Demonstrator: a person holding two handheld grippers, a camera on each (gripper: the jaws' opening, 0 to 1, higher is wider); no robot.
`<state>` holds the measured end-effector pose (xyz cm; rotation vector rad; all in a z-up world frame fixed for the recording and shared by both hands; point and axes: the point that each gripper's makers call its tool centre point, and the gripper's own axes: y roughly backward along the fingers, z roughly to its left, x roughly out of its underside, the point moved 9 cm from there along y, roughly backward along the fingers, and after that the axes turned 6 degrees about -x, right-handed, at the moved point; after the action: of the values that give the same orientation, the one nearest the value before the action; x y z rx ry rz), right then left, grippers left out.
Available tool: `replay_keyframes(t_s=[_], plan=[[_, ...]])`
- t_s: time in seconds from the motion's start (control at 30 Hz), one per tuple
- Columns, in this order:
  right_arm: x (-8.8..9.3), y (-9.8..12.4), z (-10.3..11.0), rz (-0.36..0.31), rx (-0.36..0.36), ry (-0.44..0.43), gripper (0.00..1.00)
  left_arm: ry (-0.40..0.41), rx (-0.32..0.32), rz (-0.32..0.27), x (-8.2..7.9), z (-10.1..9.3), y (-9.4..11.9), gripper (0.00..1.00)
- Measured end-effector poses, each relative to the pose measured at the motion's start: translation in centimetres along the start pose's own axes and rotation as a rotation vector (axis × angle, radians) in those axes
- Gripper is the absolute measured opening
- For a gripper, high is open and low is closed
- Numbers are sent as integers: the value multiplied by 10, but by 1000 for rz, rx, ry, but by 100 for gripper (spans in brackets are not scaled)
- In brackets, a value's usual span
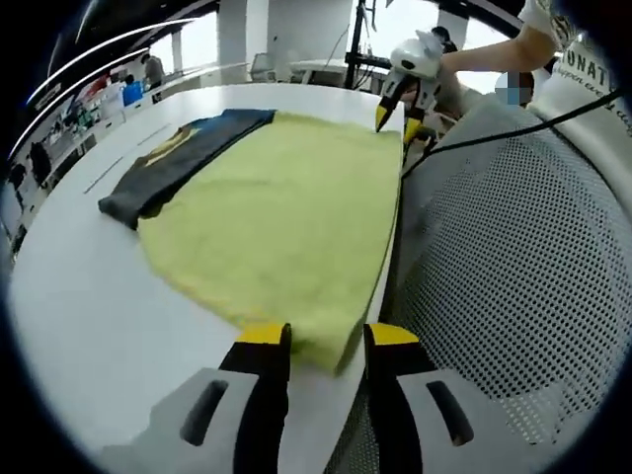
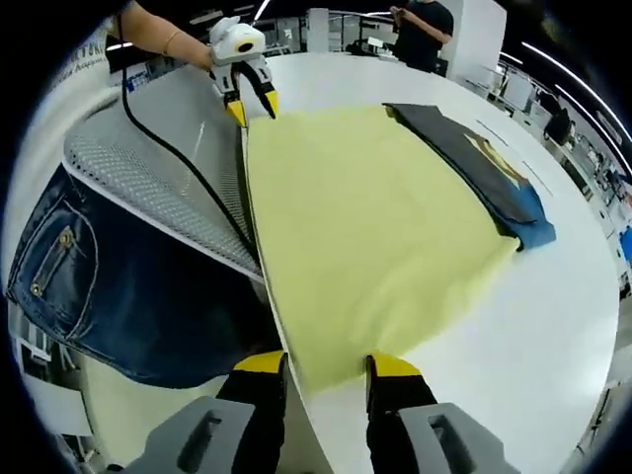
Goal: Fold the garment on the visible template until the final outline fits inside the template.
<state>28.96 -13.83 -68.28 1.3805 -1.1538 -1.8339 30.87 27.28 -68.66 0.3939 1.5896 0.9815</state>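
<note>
A yellow-green garment (image 1: 286, 217) lies spread flat on the white table (image 1: 89, 296), one side along the table's edge. In the left gripper view my left gripper (image 1: 327, 338) stands open, its yellow-tipped jaws on either side of the garment's near corner. My right gripper (image 1: 395, 123) is at the far corner on the same edge. In the right gripper view the right gripper (image 2: 326, 367) is open astride its own corner of the garment (image 2: 365, 227). The left gripper (image 2: 253, 109) shows at the opposite end, held by a hand.
A folded dark garment (image 1: 178, 158) with a blue and yellow print lies just beyond the yellow one, also seen at the right (image 2: 474, 158). A grey mesh chair back (image 1: 513, 257) presses against the table edge. The person's jeans (image 2: 118, 286) and a black cable (image 2: 188, 163) are close by.
</note>
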Motion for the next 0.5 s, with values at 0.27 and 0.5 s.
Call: replay_keyframes(t_s=[0.27, 0.5], plan=[[-2, 1, -1, 10, 10, 36, 25, -61, -23, 25, 1, 1, -2, 23], [-4, 0, -1, 8, 3, 56, 16, -62, -45, 28, 0, 3, -2, 18]])
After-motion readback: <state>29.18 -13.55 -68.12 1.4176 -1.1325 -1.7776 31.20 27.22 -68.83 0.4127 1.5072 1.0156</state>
